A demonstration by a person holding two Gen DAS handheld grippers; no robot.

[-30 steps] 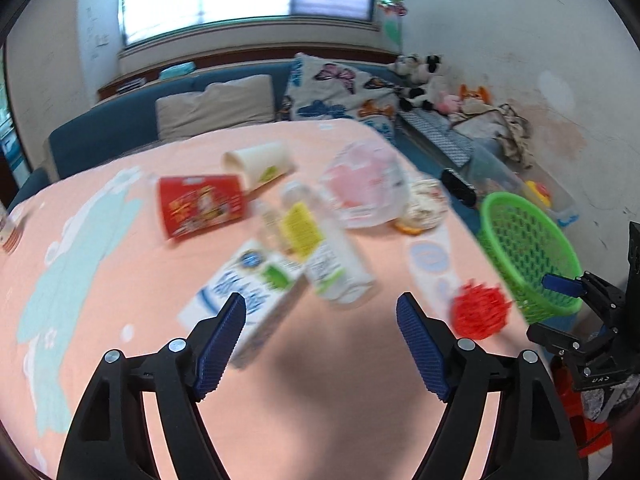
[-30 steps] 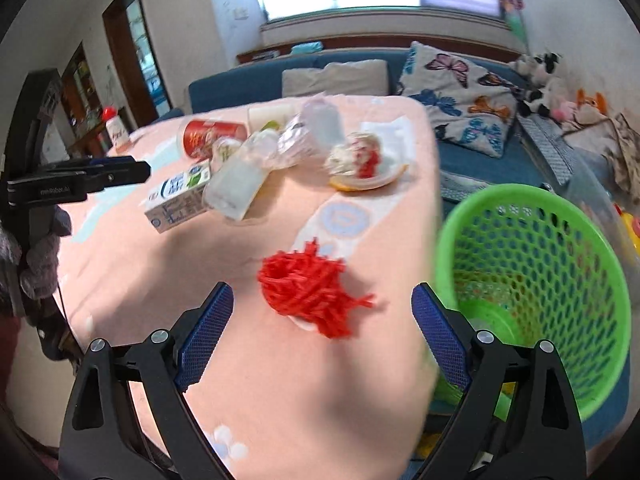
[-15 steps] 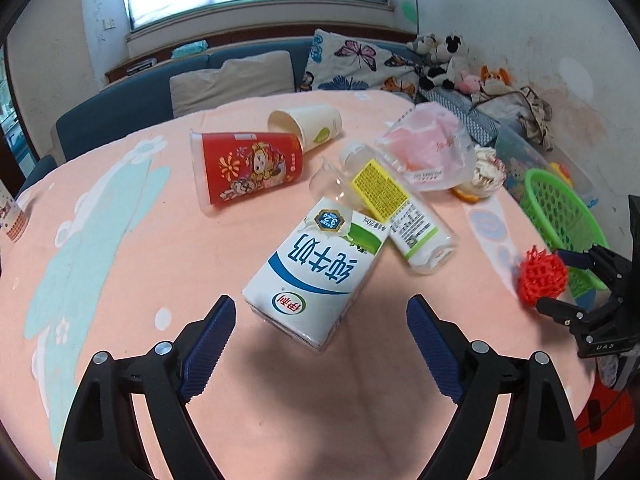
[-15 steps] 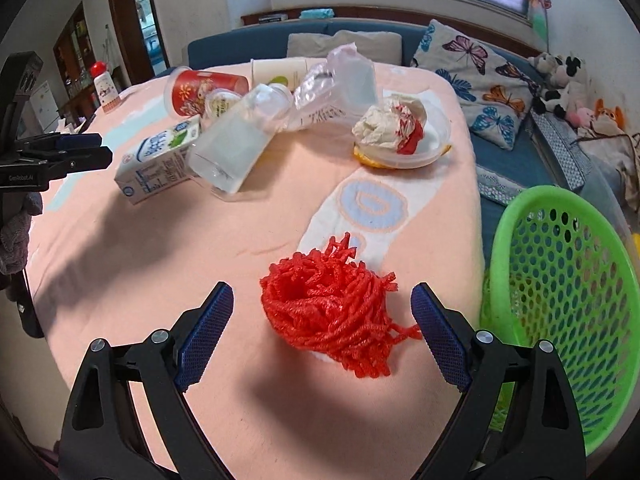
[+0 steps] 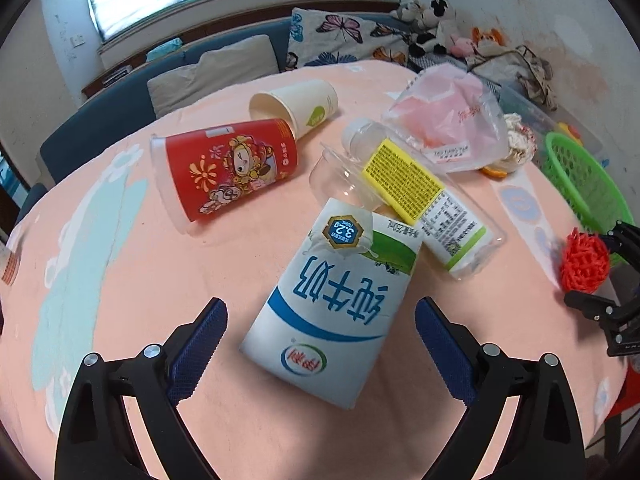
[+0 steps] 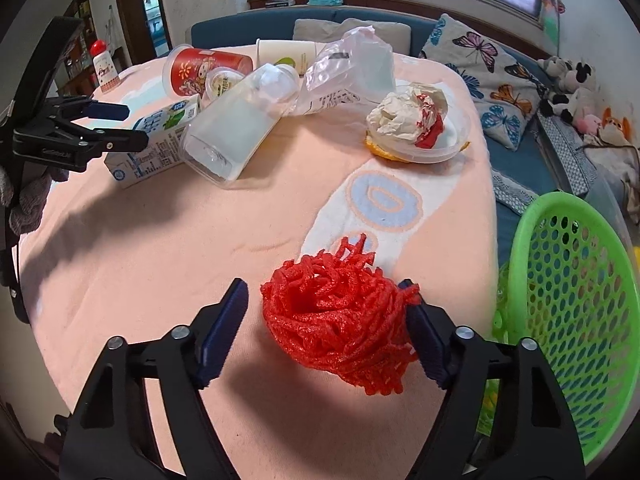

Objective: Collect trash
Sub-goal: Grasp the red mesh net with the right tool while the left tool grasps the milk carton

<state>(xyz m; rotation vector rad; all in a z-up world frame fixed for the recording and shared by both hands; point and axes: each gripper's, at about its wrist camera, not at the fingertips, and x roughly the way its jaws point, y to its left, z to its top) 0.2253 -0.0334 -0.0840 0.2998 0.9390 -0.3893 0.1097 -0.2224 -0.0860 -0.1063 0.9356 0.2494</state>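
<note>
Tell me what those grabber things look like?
Each hand-held gripper, left and right, is black plastic with two angled arms, silver bolts at the joints, and ridged dark-blue pads on the fingertips. No cables show. A grey knitted glove shows at the right view's edge.

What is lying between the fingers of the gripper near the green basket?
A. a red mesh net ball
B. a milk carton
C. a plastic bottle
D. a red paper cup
A: the red mesh net ball sits between the closing jaws of the right gripper, right beside the green basket.
</note>
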